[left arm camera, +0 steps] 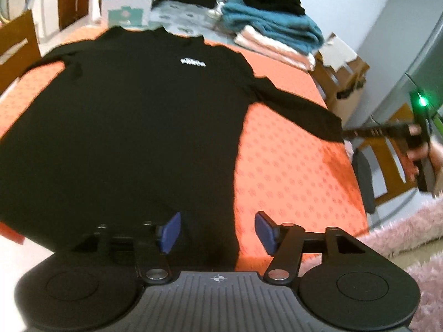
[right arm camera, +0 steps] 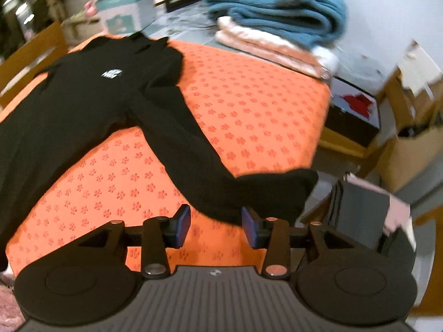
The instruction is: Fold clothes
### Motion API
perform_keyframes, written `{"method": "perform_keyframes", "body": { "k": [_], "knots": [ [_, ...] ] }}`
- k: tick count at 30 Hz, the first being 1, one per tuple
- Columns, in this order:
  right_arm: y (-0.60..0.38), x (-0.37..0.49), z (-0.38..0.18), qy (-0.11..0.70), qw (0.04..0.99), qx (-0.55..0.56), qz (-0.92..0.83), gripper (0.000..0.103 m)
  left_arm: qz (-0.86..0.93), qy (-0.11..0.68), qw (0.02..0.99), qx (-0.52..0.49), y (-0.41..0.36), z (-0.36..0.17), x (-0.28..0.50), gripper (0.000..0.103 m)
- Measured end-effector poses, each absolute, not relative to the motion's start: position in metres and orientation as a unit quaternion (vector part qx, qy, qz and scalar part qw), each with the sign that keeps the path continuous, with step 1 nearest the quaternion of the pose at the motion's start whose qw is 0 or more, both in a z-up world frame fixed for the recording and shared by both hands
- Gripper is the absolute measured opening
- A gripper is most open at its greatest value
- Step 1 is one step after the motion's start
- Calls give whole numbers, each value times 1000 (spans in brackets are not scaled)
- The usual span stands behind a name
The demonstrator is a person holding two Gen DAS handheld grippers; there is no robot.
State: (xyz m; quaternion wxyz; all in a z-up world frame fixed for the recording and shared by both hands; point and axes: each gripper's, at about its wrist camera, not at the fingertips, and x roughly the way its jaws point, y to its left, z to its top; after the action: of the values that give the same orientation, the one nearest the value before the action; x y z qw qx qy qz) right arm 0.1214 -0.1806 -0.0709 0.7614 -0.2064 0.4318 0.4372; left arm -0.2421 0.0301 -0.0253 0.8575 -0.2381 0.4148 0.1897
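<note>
A black long-sleeved shirt [left arm camera: 133, 116] lies flat, front up, on the table [left arm camera: 290, 166], which is covered in an orange cloth with a small repeated print. A small white logo [left arm camera: 193, 62] sits on the shirt's chest, and both sleeves are spread out to the sides. The left gripper [left arm camera: 218, 232] hovers at the shirt's hem, near its lower corner, with its blue-padded fingers [left arm camera: 171, 232] wide apart and nothing between them. The right gripper [right arm camera: 216, 228] is at the end of the sleeve [right arm camera: 271, 193] that reaches the table edge; its fingers [right arm camera: 184, 227] are also spread wide, and the cuff lies just ahead of them, not gripped. In the left wrist view the right gripper shows beyond that cuff, held in a hand [left arm camera: 432, 155], with a green light on it. Behind the shirt, at the far side of the table, is a pile of folded clothes [left arm camera: 274, 25]: teal and black on top, pale pink beneath.
</note>
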Motion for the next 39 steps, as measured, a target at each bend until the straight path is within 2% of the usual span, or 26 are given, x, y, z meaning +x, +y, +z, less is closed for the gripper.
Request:
{"method": "perform_keyframes", "body": {
  "k": [2,6,16,22,23,25,26,27,29,31,32,39],
  "knots": [
    [-190,118,-74,435,773,-188,423,47,196,410,859,-235,33,-23,-240,69],
    [-207,116,-84,445,795,-147,384,47,207,406,860,-228,37,-20,-236,69],
    [-259,155,-121,510,812,130,250,47,227,414,850,-233,48,-19,-244,70],
    [-277,177,-169,546,753,334,154,47,244,417,846,-225,54,-12,-246,70],
    [-279,177,-179,548,737,373,132,51,247,417,845,-224,55,-10,-247,70],
    [-284,177,-198,546,703,447,89,52,251,418,845,-221,56,-8,-248,70],
    [-284,176,-203,540,698,463,81,48,250,421,844,-219,56,-8,-248,70],
    [-285,175,-208,535,693,477,73,35,250,425,843,-217,56,-7,-249,70],
    [-282,174,-210,528,697,480,70,31,247,432,841,-213,57,-7,-252,70],
    [-280,174,-208,521,706,473,75,11,246,434,840,-211,60,-6,-254,70],
    [-279,174,-206,518,712,467,78,7,246,435,840,-211,63,-5,-254,70],
    [-288,157,-160,465,754,456,84,6,218,435,856,-176,84,4,-250,70]
  ]
}}
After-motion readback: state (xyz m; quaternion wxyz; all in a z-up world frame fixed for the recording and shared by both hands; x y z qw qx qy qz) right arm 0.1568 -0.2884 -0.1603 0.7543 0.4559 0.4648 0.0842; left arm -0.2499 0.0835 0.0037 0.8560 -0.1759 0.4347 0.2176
